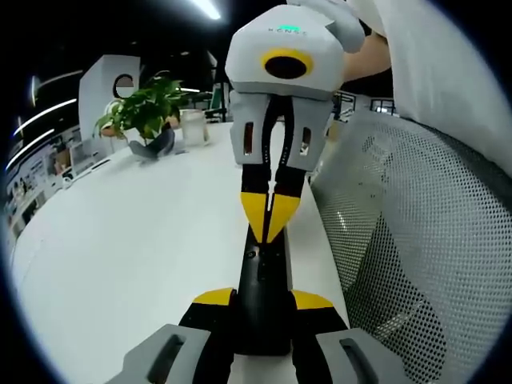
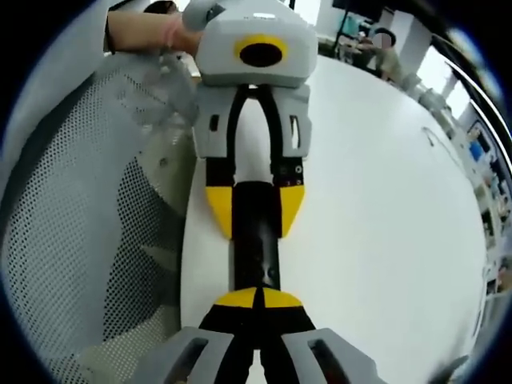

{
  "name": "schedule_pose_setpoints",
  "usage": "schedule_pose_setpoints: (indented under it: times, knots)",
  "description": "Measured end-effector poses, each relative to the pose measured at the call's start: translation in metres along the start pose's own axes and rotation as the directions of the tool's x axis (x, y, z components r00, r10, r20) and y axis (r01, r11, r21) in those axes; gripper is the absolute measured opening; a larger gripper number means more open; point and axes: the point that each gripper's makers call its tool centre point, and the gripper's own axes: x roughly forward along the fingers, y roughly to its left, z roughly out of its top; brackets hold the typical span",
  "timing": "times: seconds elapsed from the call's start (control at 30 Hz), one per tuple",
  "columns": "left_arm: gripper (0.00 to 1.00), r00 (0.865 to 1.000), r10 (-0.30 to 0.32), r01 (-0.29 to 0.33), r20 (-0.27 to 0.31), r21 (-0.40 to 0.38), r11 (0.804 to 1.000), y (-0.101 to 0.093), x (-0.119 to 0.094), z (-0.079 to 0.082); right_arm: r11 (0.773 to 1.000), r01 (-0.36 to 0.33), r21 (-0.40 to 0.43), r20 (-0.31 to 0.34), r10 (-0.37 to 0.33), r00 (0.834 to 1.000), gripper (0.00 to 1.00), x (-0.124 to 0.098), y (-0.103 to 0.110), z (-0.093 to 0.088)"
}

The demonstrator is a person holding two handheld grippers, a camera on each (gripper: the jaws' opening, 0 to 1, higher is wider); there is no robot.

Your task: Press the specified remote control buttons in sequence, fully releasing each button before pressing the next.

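**Press under way: left holds, right bears down**

Left gripper view: your left gripper (image 1: 262, 308) clamps the remote (image 1: 262, 300) over the desk (image 1: 136, 240); the right gripper (image 1: 270, 228), jaws closed, touches it.

Right gripper view: judge the press made; next lift clear

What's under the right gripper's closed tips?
The black remote, clamped at its sides by the left gripper. The right gripper has its shut tips on its top face; the button beneath is covered.

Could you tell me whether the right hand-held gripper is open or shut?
Shut: the right hand-held gripper has its yellow tips together, touching the remote that the left hand-held gripper clamps.
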Motion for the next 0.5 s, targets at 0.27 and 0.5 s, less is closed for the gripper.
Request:
schedule_pose_setpoints:
  times: [0.27, 0.5]
  knots:
    - [0.25, 1.000, 0.004, -0.004, 0.003, -0.002, 1.000, 0.0002, -0.0002, 0.0002, 0.997, -0.017, 0.071, 0.080, 0.012, 0.997, 0.00, -0.0021, -0.0016, 0.0004]
    - [0.25, 1.000, 0.009, -0.009, 0.006, -0.008, 1.000, 0.0003, 0.0000, 0.0002, 0.992, -0.067, 0.107, 0.114, 0.055, 0.992, 0.00, -0.0034, -0.0002, 0.0011]
